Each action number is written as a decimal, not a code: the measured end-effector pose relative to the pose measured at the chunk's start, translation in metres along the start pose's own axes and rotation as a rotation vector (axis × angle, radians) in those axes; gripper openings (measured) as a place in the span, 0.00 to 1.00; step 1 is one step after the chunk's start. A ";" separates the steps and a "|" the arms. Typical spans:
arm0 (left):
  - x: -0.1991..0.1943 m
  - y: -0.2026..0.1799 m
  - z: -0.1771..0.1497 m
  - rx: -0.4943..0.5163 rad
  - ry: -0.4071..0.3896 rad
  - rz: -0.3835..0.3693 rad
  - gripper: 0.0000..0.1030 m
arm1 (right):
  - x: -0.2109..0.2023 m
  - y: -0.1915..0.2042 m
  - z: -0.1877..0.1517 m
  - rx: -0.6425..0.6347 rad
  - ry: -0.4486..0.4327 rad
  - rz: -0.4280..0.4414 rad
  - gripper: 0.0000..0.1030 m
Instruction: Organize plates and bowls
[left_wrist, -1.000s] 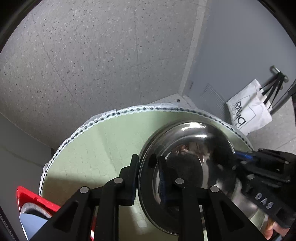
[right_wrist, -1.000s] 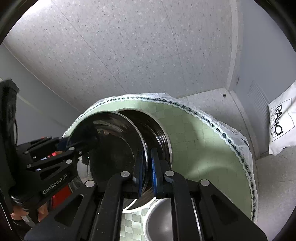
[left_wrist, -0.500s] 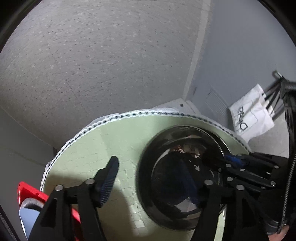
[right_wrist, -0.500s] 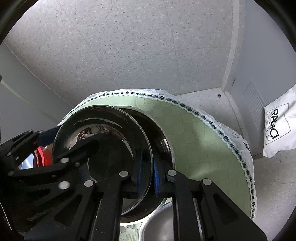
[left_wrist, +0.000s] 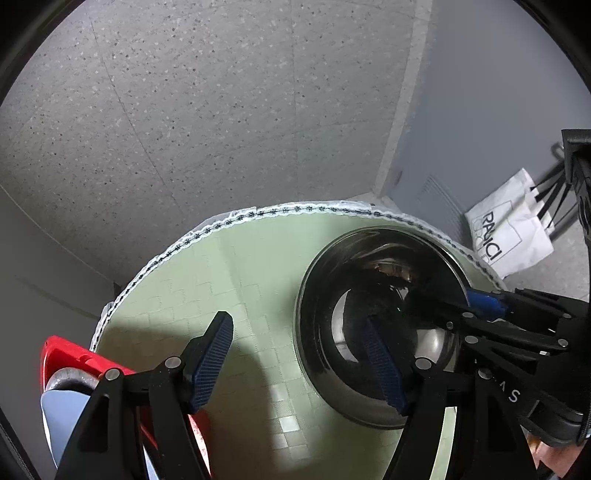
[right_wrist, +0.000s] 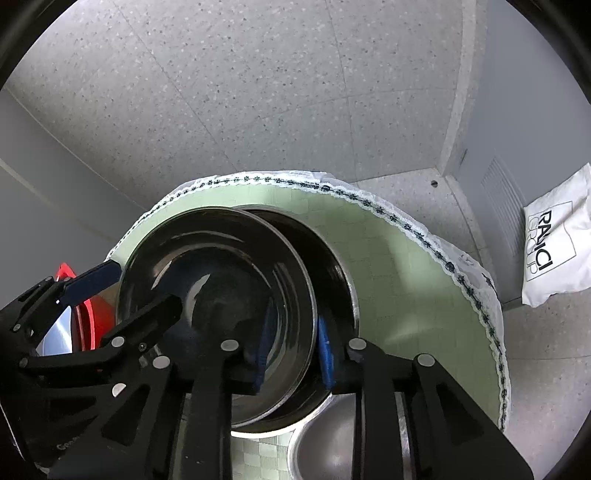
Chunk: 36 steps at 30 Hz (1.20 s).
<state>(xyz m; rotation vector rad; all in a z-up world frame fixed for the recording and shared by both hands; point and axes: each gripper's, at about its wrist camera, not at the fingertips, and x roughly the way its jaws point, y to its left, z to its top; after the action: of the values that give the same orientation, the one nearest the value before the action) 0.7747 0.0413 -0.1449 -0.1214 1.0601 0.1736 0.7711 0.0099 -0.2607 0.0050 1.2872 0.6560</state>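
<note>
A shiny steel bowl (left_wrist: 373, 325) rests on the round green table (left_wrist: 236, 266). My left gripper (left_wrist: 295, 363) is open wide, one finger over the tablecloth and one inside the bowl, holding nothing. In the right wrist view the upper steel bowl (right_wrist: 218, 295) sits tilted inside a second bowl (right_wrist: 332, 266). My right gripper (right_wrist: 291, 347) straddles the upper bowl's rim with a small gap on each side. The right gripper also shows in the left wrist view (left_wrist: 484, 306) at the bowl's right rim.
A third steel dish (right_wrist: 332, 446) lies near the table's front edge. A red chair (left_wrist: 70, 354) with a grey-blue seat stands left of the table. A white paper bag (left_wrist: 509, 236) leans on the wall at the right. Speckled floor surrounds the table.
My left gripper opened wide and let go of the bowl's rim. My right gripper's jaws parted slightly around the upper bowl's rim, which has settled into the lower bowl.
</note>
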 end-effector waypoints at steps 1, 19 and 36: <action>-0.001 0.001 0.000 -0.001 0.000 0.003 0.66 | -0.001 0.000 -0.001 0.002 -0.001 0.002 0.25; -0.052 -0.015 -0.023 -0.020 -0.065 -0.076 0.78 | -0.076 -0.029 -0.025 0.040 -0.156 0.020 0.67; -0.059 -0.078 -0.085 -0.010 -0.038 -0.075 0.82 | -0.039 -0.132 -0.105 0.233 -0.041 0.076 0.46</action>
<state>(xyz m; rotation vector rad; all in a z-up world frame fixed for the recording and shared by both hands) 0.6897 -0.0550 -0.1331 -0.1659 1.0156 0.1134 0.7326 -0.1532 -0.3054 0.2581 1.3220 0.5650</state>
